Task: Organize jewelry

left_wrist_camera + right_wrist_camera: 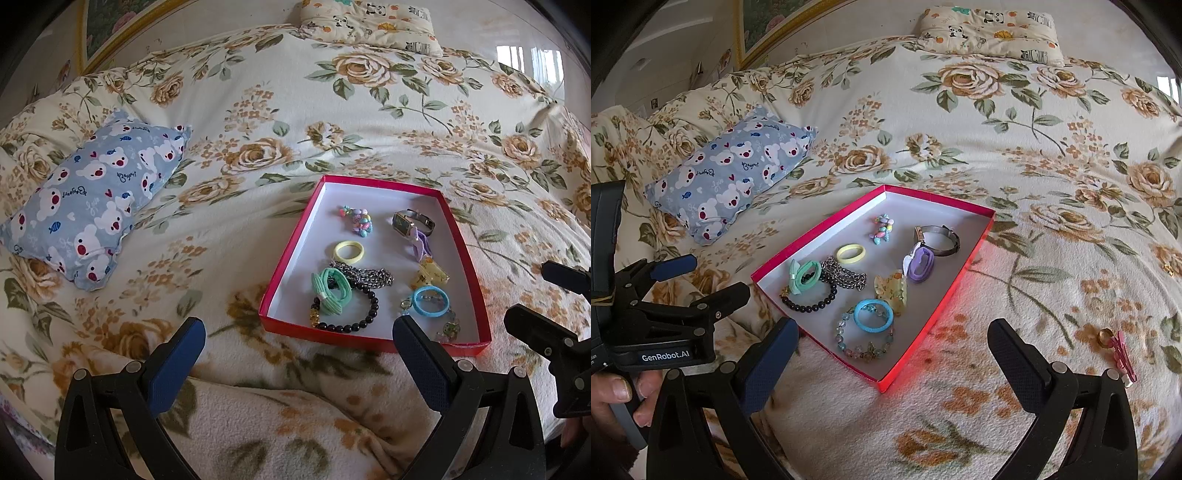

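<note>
A red box (284,258) (934,314) with a white inside lies on the floral bed. It holds a watch (412,221) (938,238), a yellow hair tie (349,250) (850,253), a black bead bracelet (351,314) (809,299), a silver chain (365,275), a blue ring (430,301) (873,316) and several more pieces. A gold ring (1105,336) and a pink clip (1123,356) lie on the blanket right of the box. My left gripper (299,343) is open and empty before the box's near edge. My right gripper (892,341) is open and empty at the box's near corner.
A blue bear-print pillow (88,206) (735,170) lies left of the box. A panda-print pillow (369,26) (990,31) lies at the far end. A small gold piece (1168,269) sits on the cover at far right. The other gripper shows at each view's edge.
</note>
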`<state>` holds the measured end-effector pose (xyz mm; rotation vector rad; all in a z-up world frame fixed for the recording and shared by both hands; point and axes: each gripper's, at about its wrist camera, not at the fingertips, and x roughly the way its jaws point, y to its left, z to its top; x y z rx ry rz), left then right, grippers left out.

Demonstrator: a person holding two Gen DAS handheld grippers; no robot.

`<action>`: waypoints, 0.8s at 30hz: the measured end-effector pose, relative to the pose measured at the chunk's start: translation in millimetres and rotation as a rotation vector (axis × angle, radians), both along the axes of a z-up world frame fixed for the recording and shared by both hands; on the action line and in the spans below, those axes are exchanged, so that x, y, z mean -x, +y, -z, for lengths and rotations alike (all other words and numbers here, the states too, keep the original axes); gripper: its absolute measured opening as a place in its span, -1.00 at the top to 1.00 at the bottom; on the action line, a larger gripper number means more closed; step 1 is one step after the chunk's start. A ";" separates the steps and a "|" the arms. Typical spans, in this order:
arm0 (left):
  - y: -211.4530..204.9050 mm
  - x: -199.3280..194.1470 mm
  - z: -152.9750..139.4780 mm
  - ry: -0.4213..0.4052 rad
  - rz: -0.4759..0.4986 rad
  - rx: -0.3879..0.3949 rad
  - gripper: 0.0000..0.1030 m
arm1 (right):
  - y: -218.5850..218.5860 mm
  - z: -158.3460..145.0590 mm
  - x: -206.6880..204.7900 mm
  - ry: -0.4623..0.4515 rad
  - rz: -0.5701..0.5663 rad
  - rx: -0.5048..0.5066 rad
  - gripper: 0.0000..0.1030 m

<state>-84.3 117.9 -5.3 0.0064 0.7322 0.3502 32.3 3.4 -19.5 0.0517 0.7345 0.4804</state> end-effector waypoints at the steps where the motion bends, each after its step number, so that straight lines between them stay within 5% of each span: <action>1: 0.1 -0.2 0.0 0.000 0.001 0.001 -0.99 | 0.1 0.0 0.0 0.000 0.000 0.000 -1.00; 24: -0.7 -2.0 -1.3 0.003 0.006 0.010 -0.99 | 0.2 -0.6 -0.3 0.003 0.001 0.000 -1.00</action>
